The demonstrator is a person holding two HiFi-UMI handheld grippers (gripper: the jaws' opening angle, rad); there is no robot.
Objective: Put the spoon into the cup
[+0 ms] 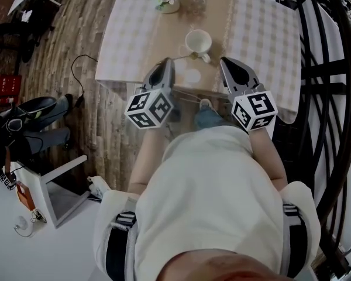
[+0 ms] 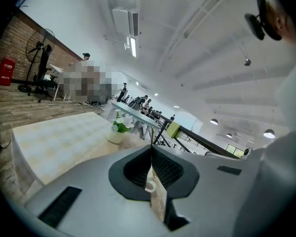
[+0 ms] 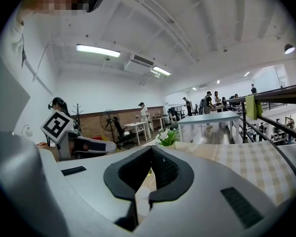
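Head view: the cup (image 1: 198,41) is seen upright on the worktop (image 1: 263,34), ahead of and between both tools. A thin pale streak just left of its base, taken for the spoon (image 1: 183,56), is laid roughly crosswise, just ahead of the left tool (image 1: 169,64) and farther from the right tool (image 1: 224,62). Left gripper view: the jaws are met tip to tip on nothing, with the cup glimpsed through the slit below them, dead ahead. Right gripper view: the jaws are likewise closed and empty, and no spoon can be made out there.
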